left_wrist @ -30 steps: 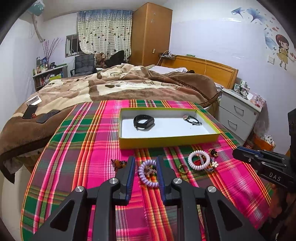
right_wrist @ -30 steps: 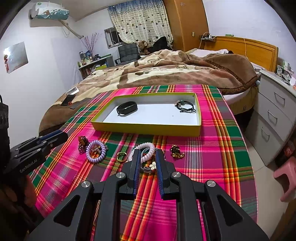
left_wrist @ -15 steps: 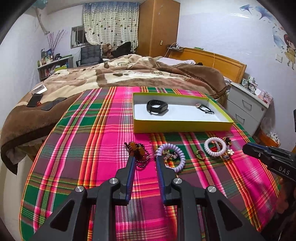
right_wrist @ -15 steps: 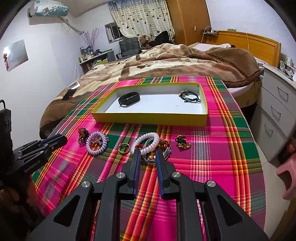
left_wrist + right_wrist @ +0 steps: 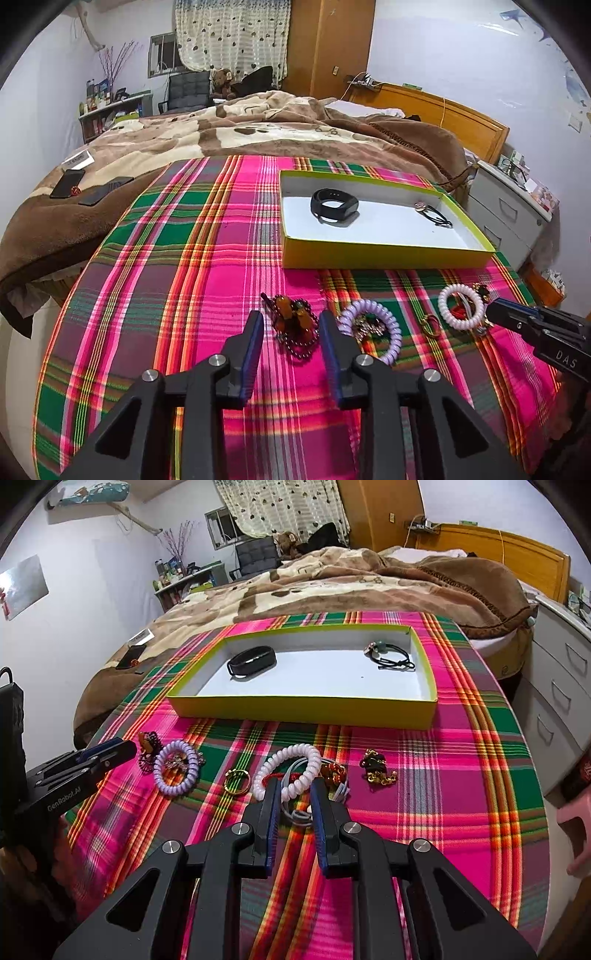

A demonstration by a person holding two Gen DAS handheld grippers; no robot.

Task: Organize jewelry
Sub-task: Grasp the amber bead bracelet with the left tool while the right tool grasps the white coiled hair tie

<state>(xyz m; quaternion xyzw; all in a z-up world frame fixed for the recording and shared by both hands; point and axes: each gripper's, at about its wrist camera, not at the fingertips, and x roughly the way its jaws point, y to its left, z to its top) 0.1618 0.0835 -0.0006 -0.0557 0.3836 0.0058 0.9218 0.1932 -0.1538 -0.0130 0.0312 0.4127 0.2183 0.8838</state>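
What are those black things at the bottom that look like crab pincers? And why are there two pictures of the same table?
Those are claws. A person holds one in each hand, and each carries a small camera looking out along its two fingers. So one picture comes from the left claw and the other from the right claw. Each camera can also see the other claw off to its side.

The table has a pink and green checked cloth. On it stands a yellow tray with a black band and a black hair tie already inside. In front lie more pieces: a brown bead bracelet, a purple coil tie, a small gold ring, a white coil tie and a gold chain.

Both claws are open. Neither holds anything.
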